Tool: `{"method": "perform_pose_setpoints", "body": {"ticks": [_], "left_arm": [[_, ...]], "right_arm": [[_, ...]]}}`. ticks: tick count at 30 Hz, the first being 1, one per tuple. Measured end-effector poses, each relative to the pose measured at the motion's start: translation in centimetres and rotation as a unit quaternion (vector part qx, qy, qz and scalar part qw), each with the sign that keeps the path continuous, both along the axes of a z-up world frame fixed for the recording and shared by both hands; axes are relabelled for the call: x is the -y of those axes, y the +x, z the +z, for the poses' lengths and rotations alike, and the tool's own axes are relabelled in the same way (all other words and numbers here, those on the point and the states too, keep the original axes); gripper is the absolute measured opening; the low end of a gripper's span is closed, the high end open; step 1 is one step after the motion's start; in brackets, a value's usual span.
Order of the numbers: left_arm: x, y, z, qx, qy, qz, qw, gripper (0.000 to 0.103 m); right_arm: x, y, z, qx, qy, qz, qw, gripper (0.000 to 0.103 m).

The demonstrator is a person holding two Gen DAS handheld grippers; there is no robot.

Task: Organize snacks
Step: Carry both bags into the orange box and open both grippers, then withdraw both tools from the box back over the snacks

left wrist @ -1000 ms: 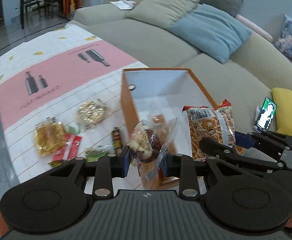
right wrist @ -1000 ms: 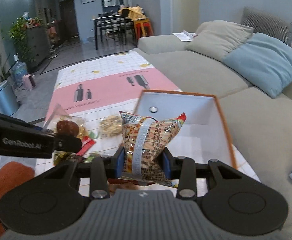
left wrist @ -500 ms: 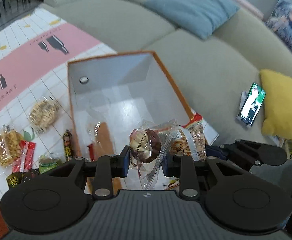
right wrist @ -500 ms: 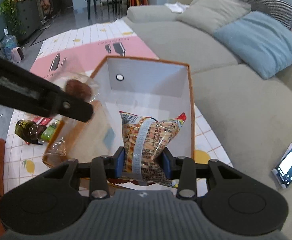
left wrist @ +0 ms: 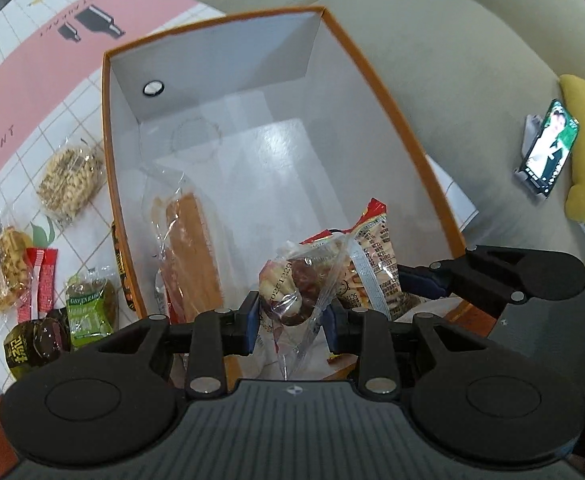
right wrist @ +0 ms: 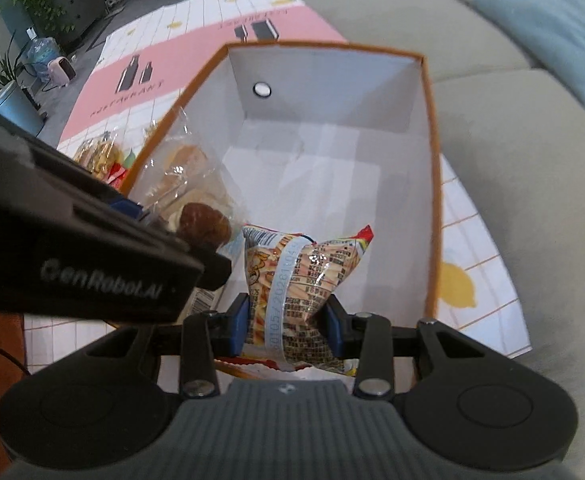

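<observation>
Between right hand-held gripper [right wrist: 287,324] pads, cracker packet [right wrist: 300,284]

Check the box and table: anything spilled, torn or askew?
Nothing stands out. Both grippers hold intact packets over the orange box: left a clear pastry bag, right a printed snack bag. One bread packet leans against the box's left wall; loose snacks lie on the cloth.

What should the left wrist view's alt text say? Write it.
The left gripper holds a clear pastry bag over an orange box beside the right gripper's snack bag. Other snacks lie on the tablecloth.
</observation>
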State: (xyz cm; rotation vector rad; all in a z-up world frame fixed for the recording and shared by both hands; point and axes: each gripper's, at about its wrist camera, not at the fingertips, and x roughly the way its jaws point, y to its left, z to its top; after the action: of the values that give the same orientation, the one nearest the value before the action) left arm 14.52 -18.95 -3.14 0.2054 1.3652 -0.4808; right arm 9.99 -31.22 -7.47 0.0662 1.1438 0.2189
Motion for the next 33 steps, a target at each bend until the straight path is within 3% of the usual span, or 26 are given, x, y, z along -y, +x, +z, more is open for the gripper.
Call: {"method": "perform_pose_setpoints", "body": {"ticks": [14,23,33], "left_arm": [[0.8,0.5,-1.5,-0.020,0.024,-0.004,0.9995,0.036],[0.0,0.2,-0.4,-0.008,0.007,0.002,0.9999,0.048],[-1.5,-1.2,2.4,0.028,-0.013,0.011,0.9995,0.050]], "right_arm": [[-0.5,1.8,-2.3,-0.068,0.002,-0.009,0.998,0.038],[-0.5,1.8,-1.9,-0.070,0.008,-0.024,0.997,0.044],[-0.8,0.8,0.2,-0.049,-0.013,-0.049,0.997,0.058]]}}
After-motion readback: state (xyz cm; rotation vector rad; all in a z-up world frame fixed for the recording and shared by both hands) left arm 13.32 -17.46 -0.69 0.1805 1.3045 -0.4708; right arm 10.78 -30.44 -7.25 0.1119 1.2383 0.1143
